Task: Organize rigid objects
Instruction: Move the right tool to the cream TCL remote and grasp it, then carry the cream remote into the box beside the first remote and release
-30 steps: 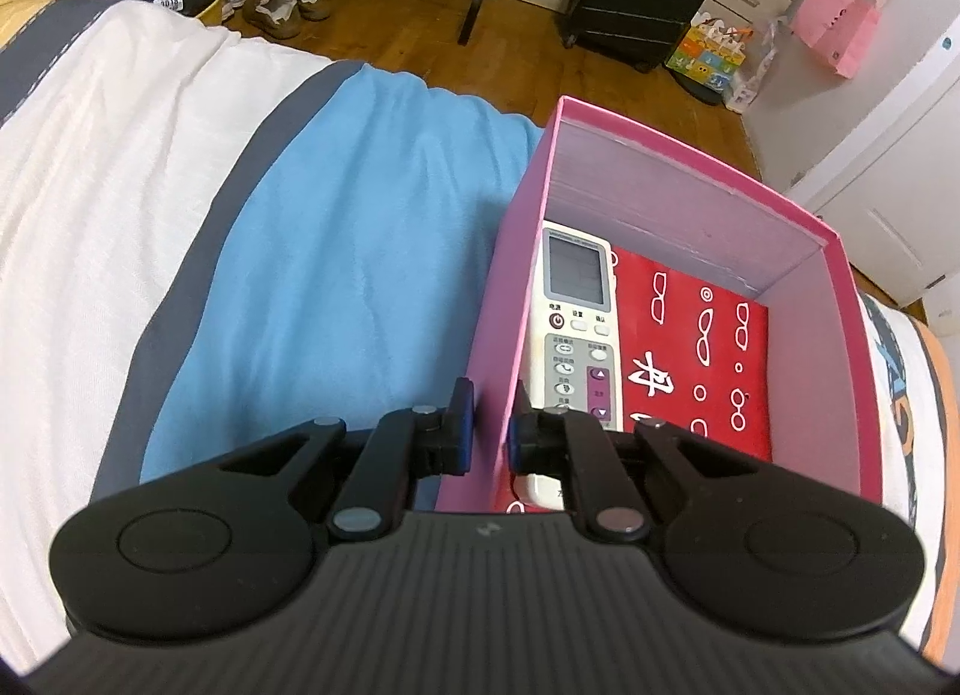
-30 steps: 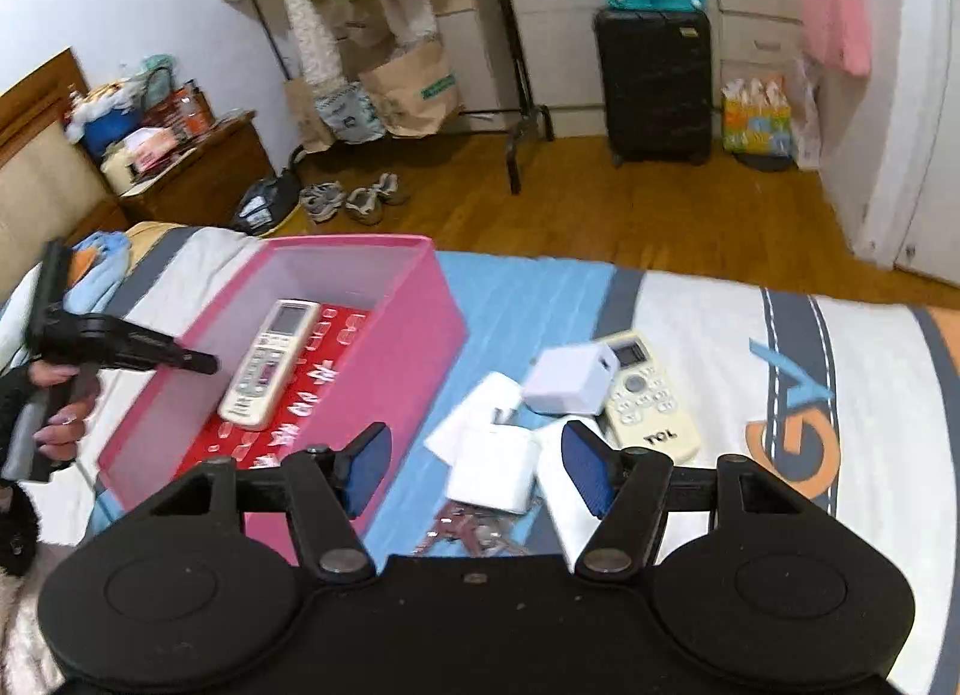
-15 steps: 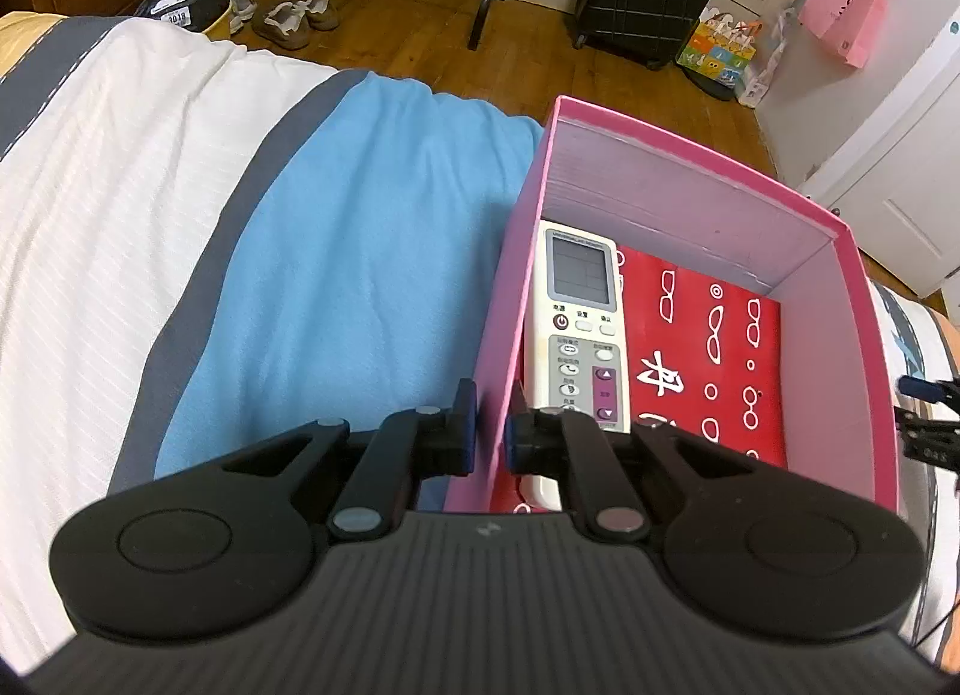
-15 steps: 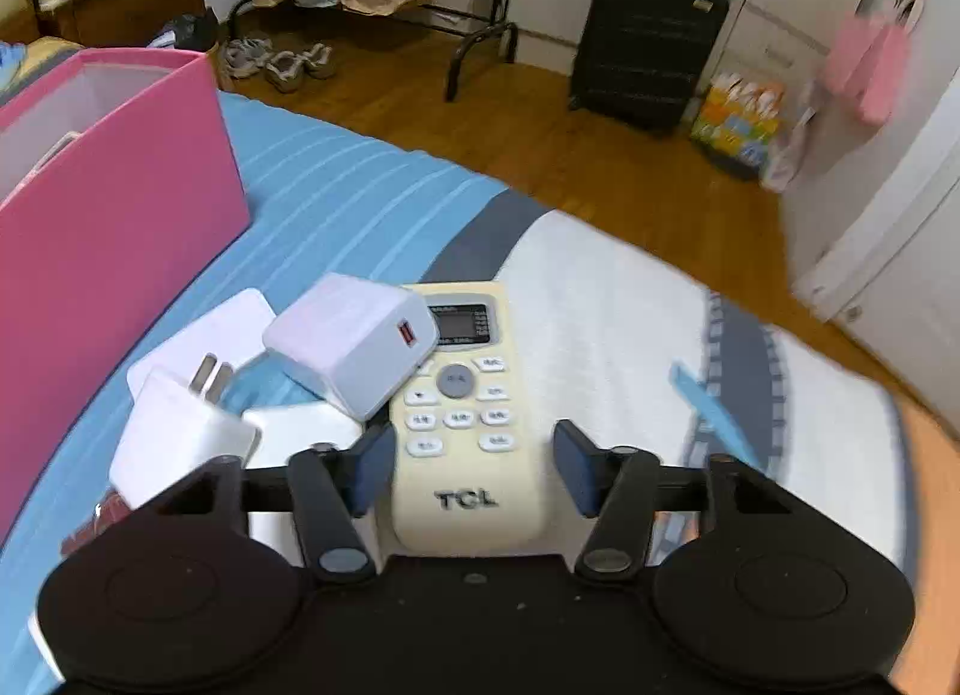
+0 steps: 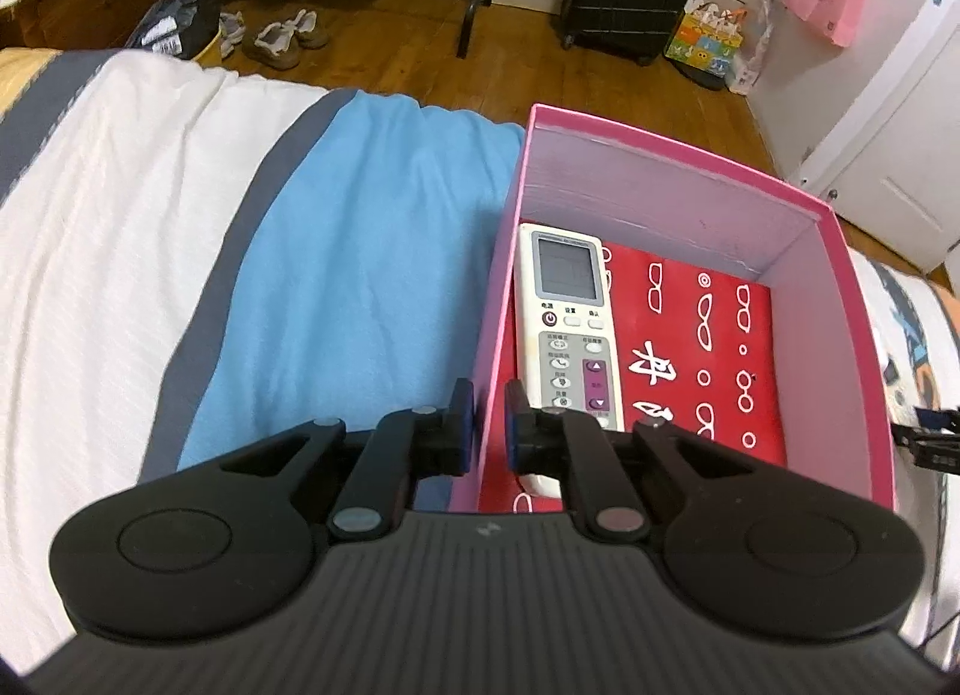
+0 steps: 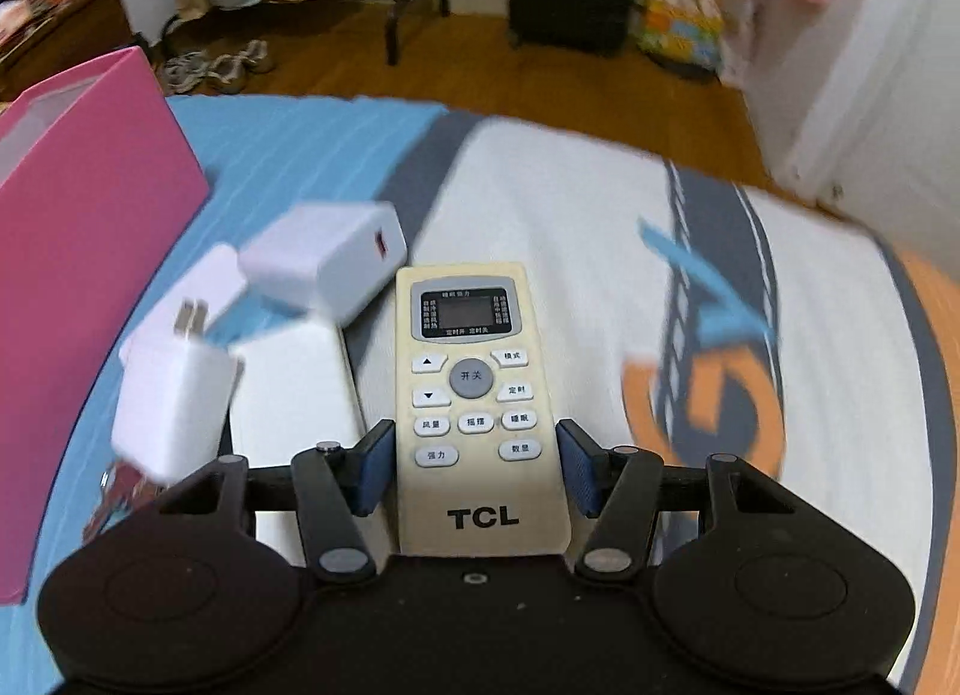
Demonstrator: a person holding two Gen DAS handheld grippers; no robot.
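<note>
Left wrist view: left gripper (image 5: 485, 422) unchanged over the last second, jaws narrow and clamped on the near-left wall of the pink box (image 5: 864, 335), which fills right of centre. White remote (image 5: 570, 329) lies inside along the left wall on a red printed sheet (image 5: 708, 359). Right gripper's tip has entered at the right edge.

Right wrist view: a second ago the right gripper (image 6: 475, 467) was high over the pile; now it is low, jaws wide, straddling the cream TCL remote (image 6: 477, 401) at centre frame, pads not clearly touching. White chargers (image 6: 324, 266) sit centre left. Looks like closing, then lifting into the box, comes next.
</note>
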